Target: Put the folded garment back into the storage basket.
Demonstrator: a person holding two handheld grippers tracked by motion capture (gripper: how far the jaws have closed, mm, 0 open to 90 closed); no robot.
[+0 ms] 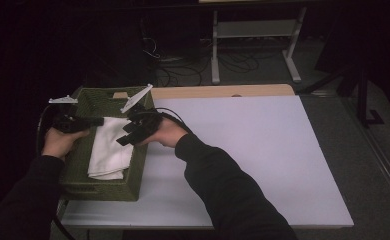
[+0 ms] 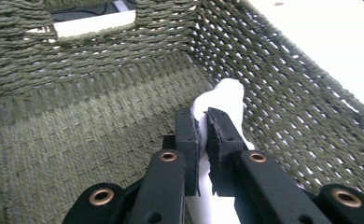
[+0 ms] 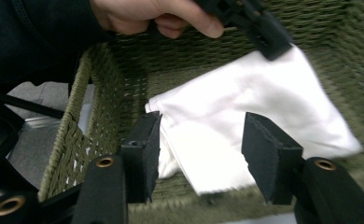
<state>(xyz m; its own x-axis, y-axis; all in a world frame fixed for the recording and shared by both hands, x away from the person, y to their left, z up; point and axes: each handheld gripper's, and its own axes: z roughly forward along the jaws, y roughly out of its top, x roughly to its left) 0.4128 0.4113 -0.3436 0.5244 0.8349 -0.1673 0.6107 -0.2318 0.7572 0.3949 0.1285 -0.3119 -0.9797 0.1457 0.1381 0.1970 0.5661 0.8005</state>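
Observation:
A folded white cloth (image 1: 110, 147) lies inside a green woven basket (image 1: 138, 167) at the table's left edge. My left gripper (image 1: 99, 121) reaches in from the basket's left side and is shut on the cloth's far corner; in the left gripper view the white cloth (image 2: 227, 95) is pinched between the two jaws (image 2: 202, 135). My right gripper (image 1: 125, 135) hangs over the basket's right wall, jaws spread. In the right gripper view it (image 3: 199, 140) is open above the cloth (image 3: 245, 112), and the left gripper's tip (image 3: 269, 39) grips the cloth's upper corner.
The basket's woven walls (image 2: 283, 84) rise on all sides of the cloth, with a handle slot (image 2: 94, 23) in the far wall. A white table top (image 1: 253, 150) stretches to the right. A metal stand (image 1: 255, 45) and cables lie on the floor beyond.

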